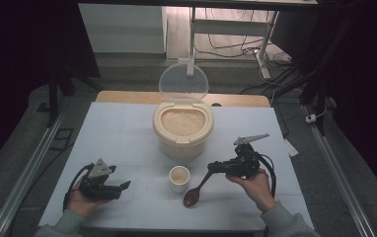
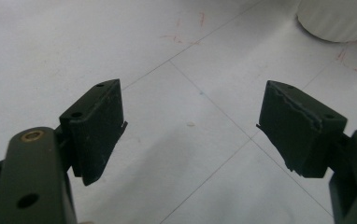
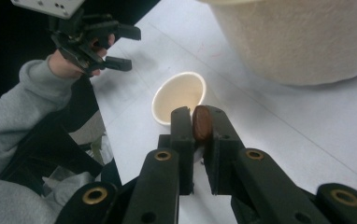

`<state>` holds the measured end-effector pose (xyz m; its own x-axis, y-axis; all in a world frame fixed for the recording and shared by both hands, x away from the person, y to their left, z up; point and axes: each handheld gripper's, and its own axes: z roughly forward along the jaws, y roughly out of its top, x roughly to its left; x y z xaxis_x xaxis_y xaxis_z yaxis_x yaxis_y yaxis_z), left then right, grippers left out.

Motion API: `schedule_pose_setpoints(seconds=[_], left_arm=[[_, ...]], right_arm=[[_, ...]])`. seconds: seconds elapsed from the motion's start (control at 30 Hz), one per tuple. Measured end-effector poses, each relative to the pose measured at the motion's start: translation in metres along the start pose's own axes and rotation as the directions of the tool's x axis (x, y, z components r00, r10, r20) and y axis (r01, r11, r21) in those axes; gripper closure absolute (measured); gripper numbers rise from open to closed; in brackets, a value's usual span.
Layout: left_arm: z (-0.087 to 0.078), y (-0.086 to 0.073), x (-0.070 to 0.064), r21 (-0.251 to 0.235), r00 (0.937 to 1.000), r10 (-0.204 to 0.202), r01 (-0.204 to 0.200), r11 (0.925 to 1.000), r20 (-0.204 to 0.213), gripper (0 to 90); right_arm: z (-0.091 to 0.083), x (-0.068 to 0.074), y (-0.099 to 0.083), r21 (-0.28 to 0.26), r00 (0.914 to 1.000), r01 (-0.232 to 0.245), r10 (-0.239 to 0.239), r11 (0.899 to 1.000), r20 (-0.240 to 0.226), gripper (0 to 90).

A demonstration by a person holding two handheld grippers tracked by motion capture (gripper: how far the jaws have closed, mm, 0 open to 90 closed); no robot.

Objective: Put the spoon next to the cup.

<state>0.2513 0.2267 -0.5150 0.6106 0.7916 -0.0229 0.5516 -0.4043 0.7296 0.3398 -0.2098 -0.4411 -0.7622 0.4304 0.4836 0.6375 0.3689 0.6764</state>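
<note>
White table (image 1: 127, 133) with a big cream rice container (image 1: 182, 129) sitting toward the far middle, clear lid (image 1: 183, 82) flipped up and standing behind it, rice (image 1: 182, 122) heaped nearly to the rim. Small white cup (image 1: 179, 178) just in front of the container, closer to the near edge, looks to hold a little something pale at the bottom but hard to say what. Right gripper (image 1: 215, 168) held in the right hand (image 1: 253, 183) just right of the cup, jaws pinched tight on the end of a brown wooden spoon (image 1: 196, 190), handle slanting down and left so the bowl of the spoon sits low by the cup's right side, touching the table or hovering just over it, can't tell which. Same grip up close in the right gripper view: spoon handle end (image 3: 202, 123) squeezed between the two black jaws, cup (image 3: 179, 97) right beyond them, container wall (image 3: 298, 37) off to the upper right. Left gripper (image 1: 122, 187) over at the near left in the left hand (image 1: 80, 200), well apart from the cup, jaws spread wide with nothing between them, just bare table (image 2: 200, 140) in the gap in the left gripper view. Grey sleeve (image 3: 22, 107) and that left gripper (image 3: 123, 49) also visible farther off from the right gripper view.
</note>
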Motion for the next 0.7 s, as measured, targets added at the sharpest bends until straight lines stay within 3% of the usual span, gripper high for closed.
schedule_pose_setpoints(seconds=[0.13,0.33,0.5,0.7], left_arm=[[0.000,0.000,-0.001,0.000,1.0000,0.001,-0.001,1.0000,0.001,21.7],[0.000,0.000,-0.001,0.003,1.0000,0.005,-0.005,1.0000,0.000,21.7],[0.001,0.000,-0.001,0.004,1.0000,0.006,-0.006,1.0000,-0.001,21.7],[0.001,0.000,-0.001,0.006,1.0000,0.006,-0.006,1.0000,0.000,21.7]], right_arm=[[0.005,-0.005,0.001,0.015,0.9995,-0.030,0.030,0.999,-0.007,81.3],[0.014,-0.013,0.002,0.032,0.9969,-0.014,0.011,0.999,0.078,73.7],[0.024,-0.023,0.002,0.028,0.9935,-0.007,0.003,1.000,0.114,68.9],[0.037,-0.031,0.001,0.061,0.9858,0.005,-0.015,0.998,0.168,60.9]])
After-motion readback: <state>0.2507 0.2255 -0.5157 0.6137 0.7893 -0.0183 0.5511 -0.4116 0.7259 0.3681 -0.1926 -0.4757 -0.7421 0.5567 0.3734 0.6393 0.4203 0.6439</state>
